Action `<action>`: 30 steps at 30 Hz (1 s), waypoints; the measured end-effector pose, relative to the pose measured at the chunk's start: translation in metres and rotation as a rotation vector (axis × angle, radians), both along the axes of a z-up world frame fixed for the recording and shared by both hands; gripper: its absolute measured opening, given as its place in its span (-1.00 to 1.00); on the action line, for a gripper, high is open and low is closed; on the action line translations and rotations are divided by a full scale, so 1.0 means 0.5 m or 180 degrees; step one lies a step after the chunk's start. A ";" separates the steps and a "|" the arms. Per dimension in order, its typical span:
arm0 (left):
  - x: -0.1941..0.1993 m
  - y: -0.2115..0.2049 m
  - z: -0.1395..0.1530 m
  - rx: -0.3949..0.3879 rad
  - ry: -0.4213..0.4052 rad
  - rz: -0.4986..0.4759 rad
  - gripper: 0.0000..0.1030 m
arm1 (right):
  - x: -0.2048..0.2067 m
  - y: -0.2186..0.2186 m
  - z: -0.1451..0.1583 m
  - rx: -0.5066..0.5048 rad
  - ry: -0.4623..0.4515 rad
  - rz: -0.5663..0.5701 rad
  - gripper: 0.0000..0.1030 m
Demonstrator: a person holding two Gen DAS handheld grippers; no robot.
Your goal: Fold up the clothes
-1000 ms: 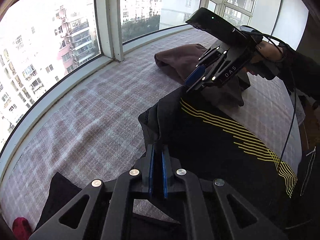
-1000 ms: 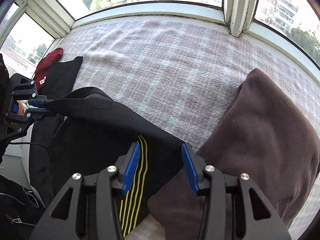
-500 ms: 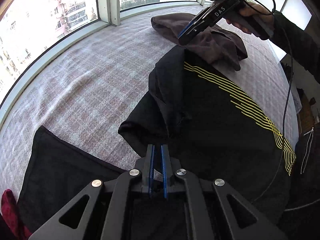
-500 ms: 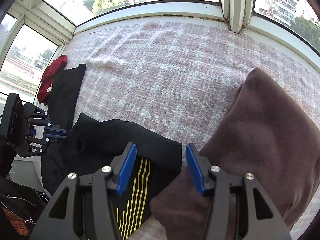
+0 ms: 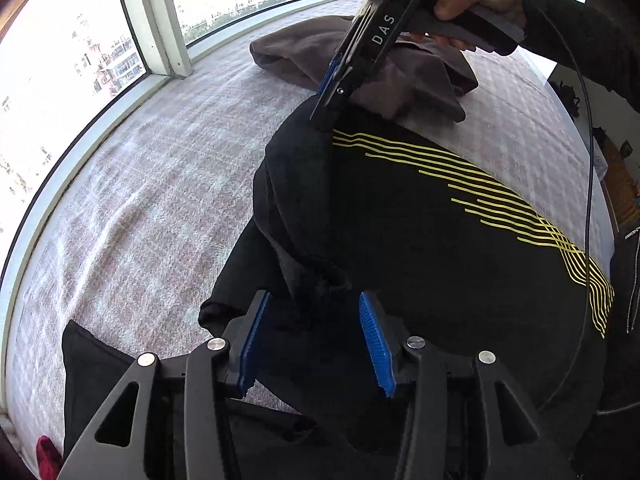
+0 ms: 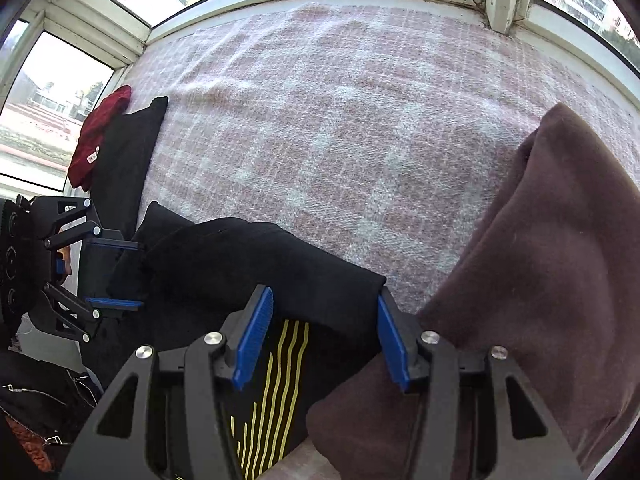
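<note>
Shirt (image 5: 420,220) fold lies between opening left tool (image 5: 316,344) pads.

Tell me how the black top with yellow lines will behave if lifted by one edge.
The black top probably goes limp and drapes: its folded edge already slumps in soft creases. It looks light and thin, lying flat on the checked blanket. It will likely drag rather than slide freely on that fuzzy weave.
</note>
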State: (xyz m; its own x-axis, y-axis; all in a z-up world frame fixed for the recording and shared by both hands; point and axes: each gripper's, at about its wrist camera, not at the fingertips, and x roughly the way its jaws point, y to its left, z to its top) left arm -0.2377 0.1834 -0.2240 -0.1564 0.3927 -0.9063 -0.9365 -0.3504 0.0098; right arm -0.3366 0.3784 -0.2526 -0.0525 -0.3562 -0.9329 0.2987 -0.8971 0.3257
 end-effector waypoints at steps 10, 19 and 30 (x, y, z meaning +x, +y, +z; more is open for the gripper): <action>-0.022 0.012 0.001 0.0006 0.0015 0.0036 -0.89 | 0.028 0.011 -0.002 -0.0354 0.0006 -0.0156 -0.03; -0.033 0.000 -0.008 -0.0042 -0.0017 0.0122 -0.89 | 0.000 0.043 -0.014 -0.0621 -0.0220 -0.0632 -0.01; -0.055 -0.006 -0.005 0.0021 -0.0102 0.0222 -0.89 | 0.014 0.043 -0.019 -0.0508 -0.0062 -0.0631 -0.90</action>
